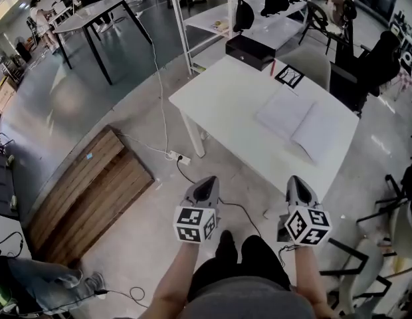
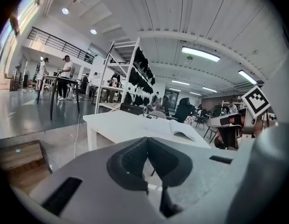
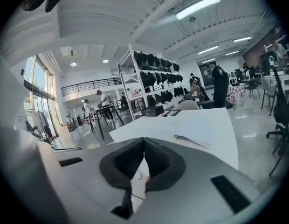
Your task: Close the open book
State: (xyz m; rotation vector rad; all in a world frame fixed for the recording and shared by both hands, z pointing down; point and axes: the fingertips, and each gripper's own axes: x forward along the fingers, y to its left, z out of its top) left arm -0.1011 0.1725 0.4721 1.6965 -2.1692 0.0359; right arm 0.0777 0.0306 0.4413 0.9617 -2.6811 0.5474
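Scene: a person stands short of a white table (image 1: pixel 226 105), with 1 two-jaw gripper in each hand and both held low in front of the body.
Book: the open book (image 1: pixel 306 121) lies flat and pages-up on the right half of the table, with 2 pale leaves spread either side of the spine and nothing touching it.
Left gripper: the left gripper (image 1: pixel 207 180) hangs over the floor, well apart from the table's near edge. Its jaws are closed pad to pad with nothing between them.
Right gripper: the right gripper (image 1: pixel 296 180) is level with its partner and also short of the table. Its jaws are pressed together and empty, and its own view looks across the tabletop at the book (image 3: pixel 191 140).
Neighbours: a black-and-white marker card (image 1: pixel 289 76) lies just beside the book's far corner, and a black box (image 1: pixel 249 50) sits at the table's far end.
Step in hand: this looks like the approach, with the closing itself not yet begun.
Next move: it likely calls for carrying 1 gripper past the near edge to the book and working a tip under the outer edge of 1 leaf. That leaf then swings over the spine onto the other, and the second gripper could steady the opposite side.
Watch for: thin pages may lift singly rather than the whole half.
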